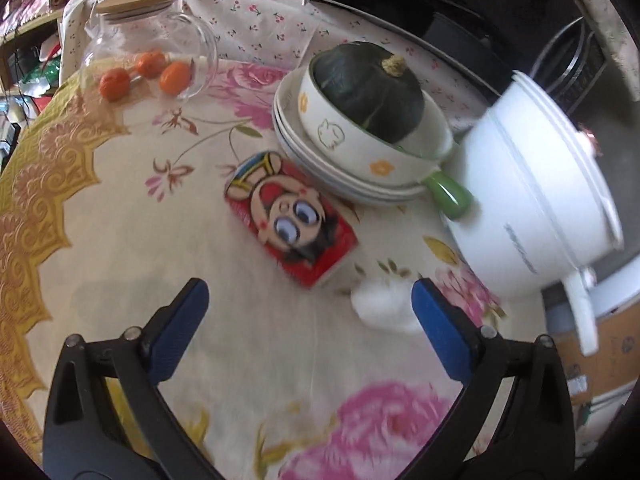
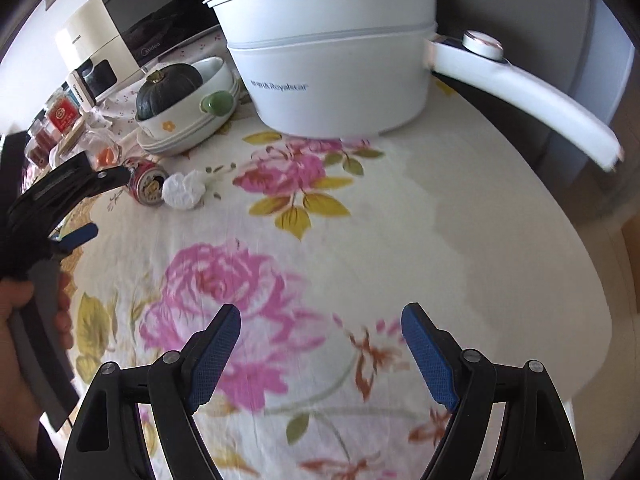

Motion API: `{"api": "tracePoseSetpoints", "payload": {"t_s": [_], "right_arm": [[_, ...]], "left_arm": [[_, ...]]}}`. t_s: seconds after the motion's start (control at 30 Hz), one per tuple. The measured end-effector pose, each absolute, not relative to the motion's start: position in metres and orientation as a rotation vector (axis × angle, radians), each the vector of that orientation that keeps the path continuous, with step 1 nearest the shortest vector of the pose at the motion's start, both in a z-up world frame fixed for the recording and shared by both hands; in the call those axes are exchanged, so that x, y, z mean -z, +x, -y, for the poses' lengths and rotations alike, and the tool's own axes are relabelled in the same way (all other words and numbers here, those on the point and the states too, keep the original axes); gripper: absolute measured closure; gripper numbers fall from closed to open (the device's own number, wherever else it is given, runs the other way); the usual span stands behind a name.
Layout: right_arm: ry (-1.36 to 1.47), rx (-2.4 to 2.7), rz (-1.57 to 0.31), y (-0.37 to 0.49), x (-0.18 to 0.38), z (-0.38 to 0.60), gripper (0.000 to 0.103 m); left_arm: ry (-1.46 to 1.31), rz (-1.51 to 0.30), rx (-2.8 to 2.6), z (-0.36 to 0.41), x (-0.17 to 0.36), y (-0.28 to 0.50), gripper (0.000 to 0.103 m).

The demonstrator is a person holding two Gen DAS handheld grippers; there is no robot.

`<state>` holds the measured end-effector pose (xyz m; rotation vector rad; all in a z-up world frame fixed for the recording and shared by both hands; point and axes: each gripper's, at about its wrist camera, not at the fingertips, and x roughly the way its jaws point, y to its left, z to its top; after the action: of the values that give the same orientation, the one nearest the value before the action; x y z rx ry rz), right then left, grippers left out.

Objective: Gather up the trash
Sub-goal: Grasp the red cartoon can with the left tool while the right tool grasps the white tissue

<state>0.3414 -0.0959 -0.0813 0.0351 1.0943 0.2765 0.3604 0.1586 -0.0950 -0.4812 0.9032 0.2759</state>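
Now, in your left wrist view, at the far left edge runs the gold-patterned border of the floral tablecloth. In the upper left a glass jar with a wooden lid lies tilted, with 3 orange fruits showing through it. At the centre lies a red can on its side, printed with a cartoon face. Just right of it and lower sits a crumpled white tissue, close to the right blue pad. Your left gripper stands wide open above the cloth, with nothing between its jaws; the can lies just beyond the tips. Above the can, a dark green squash rests in a flowered bowl on stacked white plates. At the right edge stands a white electric pot.

In your right wrist view, at the left edge a hand holds the left gripper's handle, its black arm reaching toward the can in the left middle of the frame. The tissue touches the can's right side. Above them the squash sits in its bowl. At top centre stands the pot, its long handle sweeping toward the right edge. Your right gripper at the bottom centre is spread wide over a pink rose print, holding nothing, well apart from the can and tissue.
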Motion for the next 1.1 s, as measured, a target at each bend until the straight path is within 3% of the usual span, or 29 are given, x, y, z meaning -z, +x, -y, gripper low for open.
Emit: {"api": "tracePoseSetpoints", "payload": {"t_s": [0.23,0.3,0.97,1.1], "right_arm": [[0.035,-0.341,-1.068,0.366,0.095,0.08,0.019],[0.04,-0.355,-1.061,0.368,0.097,0.077,0.019],[0.05,-0.497,-0.956,0.395,0.101,-0.021,0.02],[0.102,-0.525,-0.97,0.408,0.109,-0.04,0.03]], "left_arm": [[-0.471,-0.858,-0.351,-0.165,0.12,0.388,0.017],[-0.496,-0.866,-0.32,-0.17,0.126,0.392,0.028],[-0.361,-0.907,-0.107,-0.212,0.124,0.32,0.036],[-0.335,-0.914,-0.092,-0.221,0.126,0.305,0.037]]}}
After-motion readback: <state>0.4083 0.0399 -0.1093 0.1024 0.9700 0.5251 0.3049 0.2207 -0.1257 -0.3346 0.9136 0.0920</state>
